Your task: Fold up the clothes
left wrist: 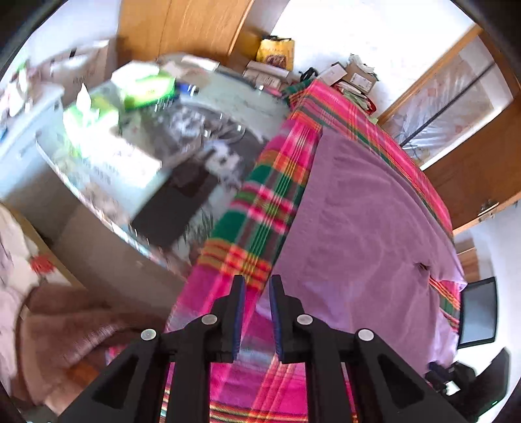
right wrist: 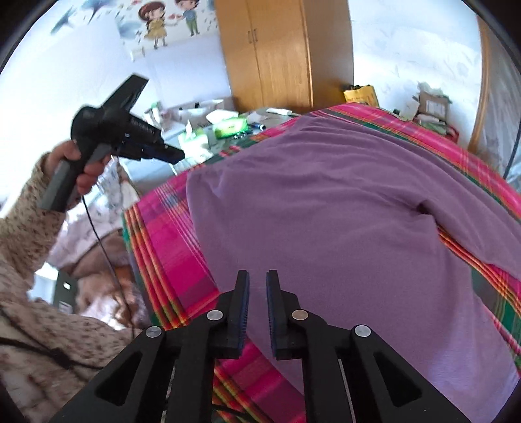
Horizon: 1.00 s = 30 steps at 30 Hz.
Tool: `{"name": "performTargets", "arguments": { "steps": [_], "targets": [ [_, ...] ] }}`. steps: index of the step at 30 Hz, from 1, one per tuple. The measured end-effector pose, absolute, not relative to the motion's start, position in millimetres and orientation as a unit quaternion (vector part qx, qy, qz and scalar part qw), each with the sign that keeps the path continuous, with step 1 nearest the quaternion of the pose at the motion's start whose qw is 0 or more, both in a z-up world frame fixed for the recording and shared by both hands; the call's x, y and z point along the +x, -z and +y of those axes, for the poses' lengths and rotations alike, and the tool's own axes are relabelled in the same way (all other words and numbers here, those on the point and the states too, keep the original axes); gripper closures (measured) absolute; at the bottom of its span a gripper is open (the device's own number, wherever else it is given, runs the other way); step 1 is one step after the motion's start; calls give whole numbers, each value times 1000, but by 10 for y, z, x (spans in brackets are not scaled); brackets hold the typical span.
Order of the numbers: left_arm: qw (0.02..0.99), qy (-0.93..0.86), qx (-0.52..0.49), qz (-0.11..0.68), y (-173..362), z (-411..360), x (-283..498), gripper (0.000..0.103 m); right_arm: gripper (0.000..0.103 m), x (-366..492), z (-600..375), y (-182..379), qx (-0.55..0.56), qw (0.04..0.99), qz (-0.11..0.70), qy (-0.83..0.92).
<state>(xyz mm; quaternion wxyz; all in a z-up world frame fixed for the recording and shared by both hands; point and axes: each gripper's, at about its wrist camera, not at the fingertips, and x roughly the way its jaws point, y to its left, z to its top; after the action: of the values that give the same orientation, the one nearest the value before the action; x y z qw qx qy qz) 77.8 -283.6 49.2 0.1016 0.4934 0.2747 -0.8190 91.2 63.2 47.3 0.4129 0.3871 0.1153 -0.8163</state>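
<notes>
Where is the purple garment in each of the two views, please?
Left wrist view: the purple garment lies right of centre, on the plaid blanket.
Right wrist view: the purple garment fills the centre and right.
Shared landmark: the wooden wardrobe.

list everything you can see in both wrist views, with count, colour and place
garment: one, purple, spread flat on the bed cover
bed cover: one, pink, green and orange plaid, under the garment
wardrobe: one, light wood, against the far wall
wall sticker: one, two cartoon children, on the white wall
tissue pack: one, green, on the cluttered surface beyond the bed
yellow bag: one, yellow, at the wardrobe's foot
cardboard boxes: several, brown, by the far wall
left tongs: black, jaws slightly apart, nothing between them, above the bed's edge
right tongs: black, jaws slightly apart, empty, above the garment
left hand: one, gripping the left handle
sleeve: speckled beige
</notes>
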Motion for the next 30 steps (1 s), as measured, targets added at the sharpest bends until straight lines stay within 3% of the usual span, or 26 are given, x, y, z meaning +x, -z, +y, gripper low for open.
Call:
{"name": "performTargets", "arguments": {
  "steps": [13,20,30],
  "targets": [
    [37,841,514,166,-799,-2316,-789,88,87,-437,1140,-1059,369,302,147,866],
    [6,826,548,130,-477,-1998,-1588,88,87,-1310,1124,-684,412,260,130,863],
    [34,805,561,190,-59,-2275,-2218,89,87,-1873,892,-179,455,294,127,831]
  ]
}}
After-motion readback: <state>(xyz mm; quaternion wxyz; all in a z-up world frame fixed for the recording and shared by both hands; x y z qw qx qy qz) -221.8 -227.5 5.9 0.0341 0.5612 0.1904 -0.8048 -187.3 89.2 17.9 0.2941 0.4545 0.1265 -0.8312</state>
